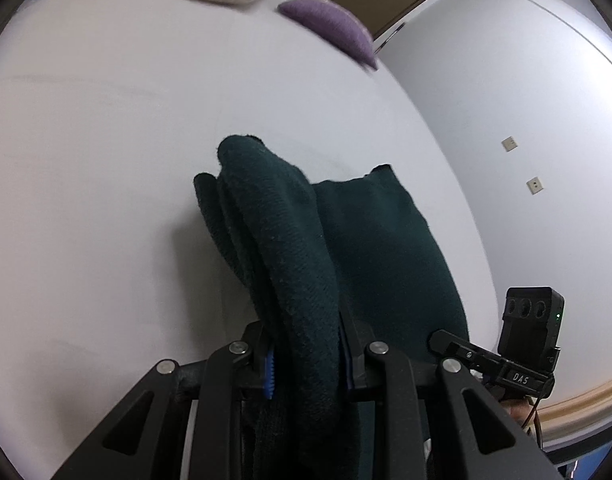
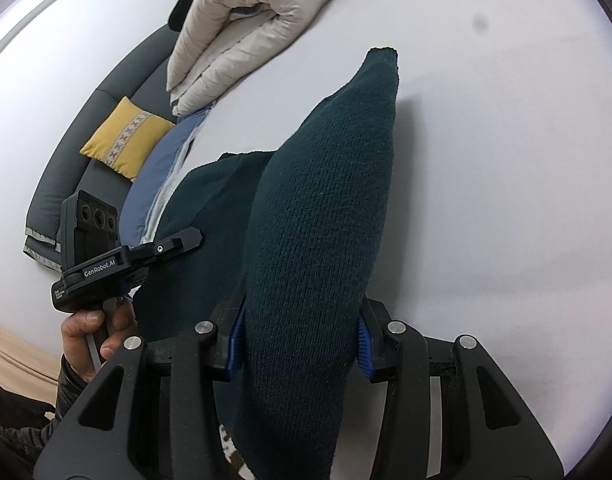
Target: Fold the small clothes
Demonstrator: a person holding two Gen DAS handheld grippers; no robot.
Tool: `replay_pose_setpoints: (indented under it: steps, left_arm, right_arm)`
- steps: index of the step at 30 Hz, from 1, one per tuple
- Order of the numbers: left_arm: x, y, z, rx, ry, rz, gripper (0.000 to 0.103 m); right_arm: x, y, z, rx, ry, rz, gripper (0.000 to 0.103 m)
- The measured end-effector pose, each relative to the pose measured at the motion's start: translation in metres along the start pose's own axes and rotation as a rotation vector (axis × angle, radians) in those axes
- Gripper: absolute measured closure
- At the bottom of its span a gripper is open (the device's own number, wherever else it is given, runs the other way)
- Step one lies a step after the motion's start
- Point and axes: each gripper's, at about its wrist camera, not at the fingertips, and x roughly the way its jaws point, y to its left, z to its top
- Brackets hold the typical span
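Gripping soft, floppy dark-green knit (image 2: 318, 220): left gripper (image 1: 306, 368), right gripper (image 2: 300, 346) both clamped on bunched edges; cloth droops toward 12 o'clock.

The dark green garment's (image 1: 302, 280) lower part is cut off by the bottom edge, and the purple cushion (image 1: 330, 28) is blurred at its margin.

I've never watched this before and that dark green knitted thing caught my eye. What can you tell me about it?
The dark green knit garment looks like thick, soft wool with a fine ribbed weave. It is bunched lengthwise into rolled folds. The left gripper and the right gripper each pinch a part of it between blue pads. It stretches away over the white sheet, its far end tapering.
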Motion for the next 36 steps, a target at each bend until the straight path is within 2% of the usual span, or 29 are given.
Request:
replay_pose_setpoints:
  steps: [3, 5, 7, 16, 18, 23, 30, 36]
  left_arm:
    - [0.014, 0.021, -0.007, -0.06, 0.023, -0.004, 0.075]
    - [0.02, 0.038, -0.015, -0.124, 0.038, -0.063, 0.071]
    - [0.021, 0.04, -0.018, -0.142, 0.028, -0.086, 0.071]
    - [0.017, 0.034, -0.016, -0.132, 0.005, -0.054, 0.066]
    - [0.018, 0.033, -0.016, -0.124, 0.002, -0.042, 0.065]
    - [0.012, 0.033, -0.019, -0.106, -0.014, -0.004, 0.057]
    - [-0.027, 0.03, -0.02, -0.073, -0.116, 0.061, 0.054]
    - [-0.068, -0.01, -0.036, 0.077, -0.269, 0.195, 0.036]
  right_arm:
    - [0.014, -0.026, -0.008, 0.071, 0.025, 0.008, 0.062]
    - [0.018, -0.047, -0.016, 0.129, 0.014, 0.079, 0.061]
    - [0.021, -0.05, -0.018, 0.125, -0.001, 0.107, 0.06]
    - [0.011, -0.043, -0.029, 0.132, -0.011, 0.075, 0.054]
    - [0.012, -0.044, -0.014, 0.151, -0.016, 0.07, 0.054]
    - [-0.006, -0.053, -0.031, 0.153, -0.021, 0.06, 0.055]
    - [-0.039, -0.058, -0.046, 0.144, -0.046, 0.004, 0.054]
    - [-0.076, -0.053, -0.053, 0.1, -0.113, -0.13, 0.053]
